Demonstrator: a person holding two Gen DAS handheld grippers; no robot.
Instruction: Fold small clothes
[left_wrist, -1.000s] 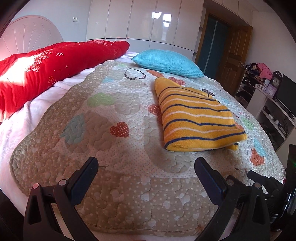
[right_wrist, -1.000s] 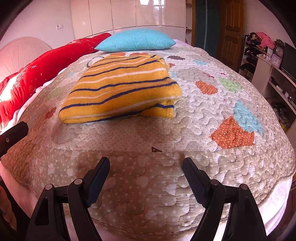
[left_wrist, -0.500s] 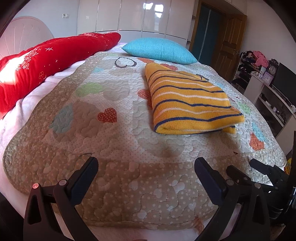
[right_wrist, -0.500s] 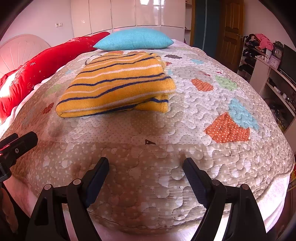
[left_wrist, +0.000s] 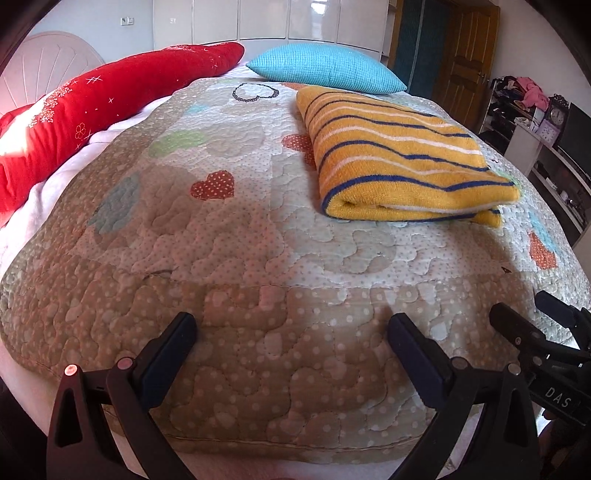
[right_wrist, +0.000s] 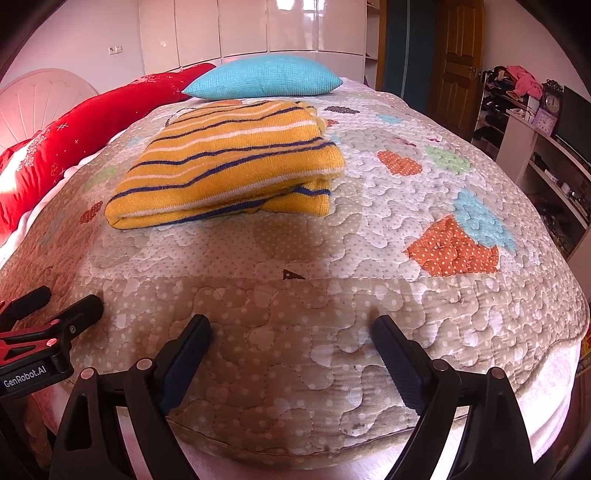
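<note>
A folded yellow knit garment with blue and white stripes (left_wrist: 399, 155) lies flat on the quilted bed cover (left_wrist: 229, 258), right of centre in the left wrist view and left of centre in the right wrist view (right_wrist: 229, 166). My left gripper (left_wrist: 291, 332) is open and empty over the bed's near edge, well short of the garment. My right gripper (right_wrist: 291, 332) is open and empty, also over the near edge. Each gripper shows at the side of the other's view, the right one (left_wrist: 535, 332) and the left one (right_wrist: 55, 314).
A turquoise pillow (left_wrist: 325, 68) lies behind the garment and a long red bolster (left_wrist: 110, 99) runs along the left. A shelf unit (right_wrist: 535, 140) with a clock and clutter stands at the right, and a wooden door (right_wrist: 458, 55) at the back.
Both grippers have pulled back and dropped lower toward the bed's near edge. The garment sits farther from them and has not moved on the quilt.
</note>
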